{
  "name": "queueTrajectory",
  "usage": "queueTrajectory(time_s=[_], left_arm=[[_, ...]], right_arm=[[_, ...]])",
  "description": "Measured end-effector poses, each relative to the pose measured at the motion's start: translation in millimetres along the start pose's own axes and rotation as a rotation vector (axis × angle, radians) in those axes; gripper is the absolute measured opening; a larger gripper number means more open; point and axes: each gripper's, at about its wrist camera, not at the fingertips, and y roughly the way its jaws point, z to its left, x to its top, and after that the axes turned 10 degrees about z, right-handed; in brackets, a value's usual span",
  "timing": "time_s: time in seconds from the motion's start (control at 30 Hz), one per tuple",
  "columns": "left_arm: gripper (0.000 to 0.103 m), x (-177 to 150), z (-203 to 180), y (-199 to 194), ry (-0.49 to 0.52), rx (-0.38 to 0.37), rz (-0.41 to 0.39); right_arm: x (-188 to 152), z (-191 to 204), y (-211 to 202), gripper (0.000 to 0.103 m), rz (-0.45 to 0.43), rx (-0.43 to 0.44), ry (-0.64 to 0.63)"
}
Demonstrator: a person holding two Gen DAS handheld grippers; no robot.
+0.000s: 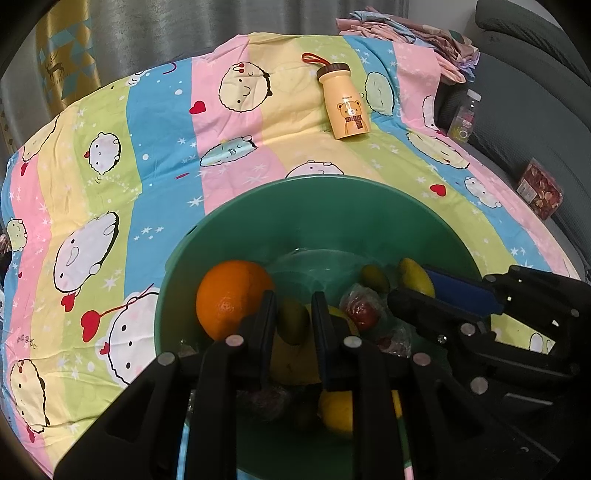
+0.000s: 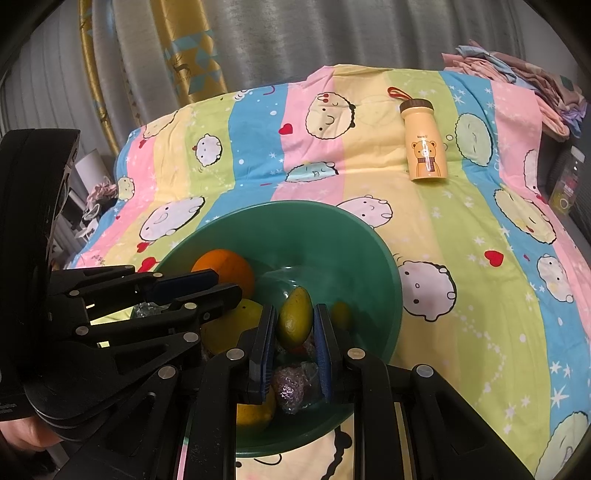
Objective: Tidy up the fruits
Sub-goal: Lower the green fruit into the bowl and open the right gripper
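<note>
A green bowl (image 1: 303, 206) sits on the cartoon-print cloth and holds an orange (image 1: 231, 295), lemons (image 1: 338, 411) and plastic-wrapped red fruit (image 1: 362, 308). My left gripper (image 1: 293, 325) is inside the bowl, its jaws around a small yellow-green fruit (image 1: 293, 319). My right gripper (image 2: 294, 325) is inside the bowl (image 2: 295, 221) too, its jaws closed against a yellow-green mango-shaped fruit (image 2: 295, 319). The orange (image 2: 225, 269) lies at the bowl's left. Each gripper shows in the other's view: the right one (image 1: 413, 291) and the left one (image 2: 225, 284).
A yellow bear-print bottle (image 1: 345, 101) lies on the cloth beyond the bowl, also in the right wrist view (image 2: 423, 142). Folded clothes (image 1: 413, 33) are piled at the back right. A clear jar (image 1: 463, 116) and a red box (image 1: 539, 190) sit on the grey sofa at right.
</note>
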Motion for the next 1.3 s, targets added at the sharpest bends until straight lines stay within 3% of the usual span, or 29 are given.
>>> queueTrajectory(time_s=[1.3], left_arm=[[0.019, -1.0, -2.0, -0.5, 0.012, 0.027, 0.017]], right_arm=[[-1.6, -1.5, -7.6, 0.022, -0.001, 0.001, 0.019]])
